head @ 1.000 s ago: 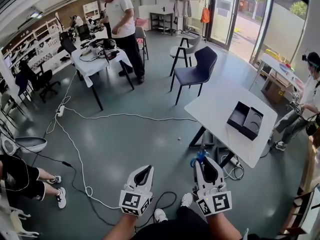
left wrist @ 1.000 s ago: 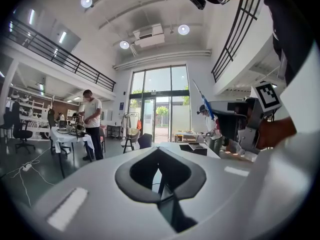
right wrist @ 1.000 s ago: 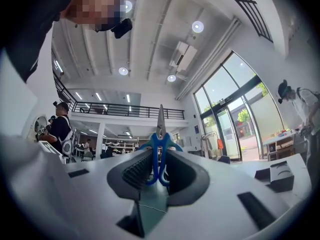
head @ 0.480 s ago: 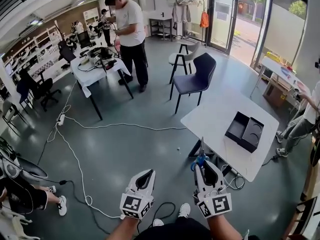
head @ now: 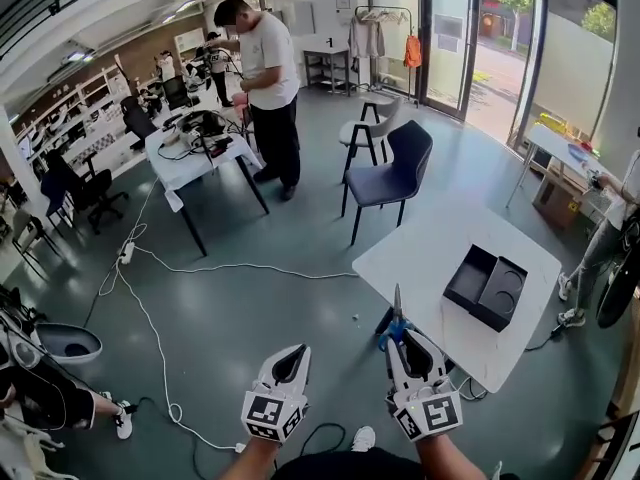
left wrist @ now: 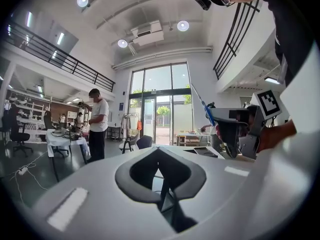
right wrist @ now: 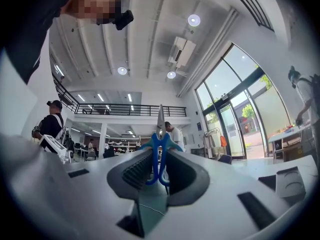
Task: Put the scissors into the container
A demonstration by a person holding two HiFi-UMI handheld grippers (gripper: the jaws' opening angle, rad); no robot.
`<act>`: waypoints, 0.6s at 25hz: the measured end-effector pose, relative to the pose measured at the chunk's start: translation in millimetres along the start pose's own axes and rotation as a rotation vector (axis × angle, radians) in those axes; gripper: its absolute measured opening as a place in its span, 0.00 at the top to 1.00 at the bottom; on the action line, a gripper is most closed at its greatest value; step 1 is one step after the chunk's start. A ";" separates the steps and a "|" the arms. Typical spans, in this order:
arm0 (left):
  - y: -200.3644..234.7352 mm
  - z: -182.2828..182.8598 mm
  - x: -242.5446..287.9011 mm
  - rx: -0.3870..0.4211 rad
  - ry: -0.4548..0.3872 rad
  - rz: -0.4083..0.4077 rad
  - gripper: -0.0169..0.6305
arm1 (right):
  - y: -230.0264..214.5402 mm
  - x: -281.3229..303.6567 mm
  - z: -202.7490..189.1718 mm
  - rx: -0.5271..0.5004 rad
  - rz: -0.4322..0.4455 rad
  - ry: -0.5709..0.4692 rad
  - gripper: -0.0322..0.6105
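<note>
The scissors, with blue plastic handles and steel blades, are closed, tips pointing up and away. Their handle loops are pinched between the jaws of the right gripper, in the air just off the near edge of the white table. The black open-topped container, with two compartments, one with a round recess, lies flat on that table's right half, well apart from the scissors.
</note>
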State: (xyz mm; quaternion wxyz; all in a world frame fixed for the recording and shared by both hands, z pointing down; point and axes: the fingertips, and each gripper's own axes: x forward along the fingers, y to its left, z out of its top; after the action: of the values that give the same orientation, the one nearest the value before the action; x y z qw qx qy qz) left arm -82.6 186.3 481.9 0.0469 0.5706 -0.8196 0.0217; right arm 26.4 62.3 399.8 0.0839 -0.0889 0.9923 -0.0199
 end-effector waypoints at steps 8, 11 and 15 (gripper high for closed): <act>-8.4 -1.1 28.3 0.007 0.013 0.021 0.96 | -34.8 4.3 -7.4 0.035 0.005 -0.007 0.81; -6.3 -2.1 42.6 0.009 0.016 0.011 0.96 | -43.6 13.1 -12.6 0.036 -0.001 0.001 0.81; 1.0 -11.6 70.0 0.008 0.033 -0.024 0.96 | -56.9 33.1 -19.2 0.029 -0.025 0.012 0.81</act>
State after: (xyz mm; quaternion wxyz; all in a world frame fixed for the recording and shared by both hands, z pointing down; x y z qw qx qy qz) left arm -107.0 122.3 500.6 0.0585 0.5803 -0.8116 0.0341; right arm 0.9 0.9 416.5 0.0790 -0.0999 0.9912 -0.0360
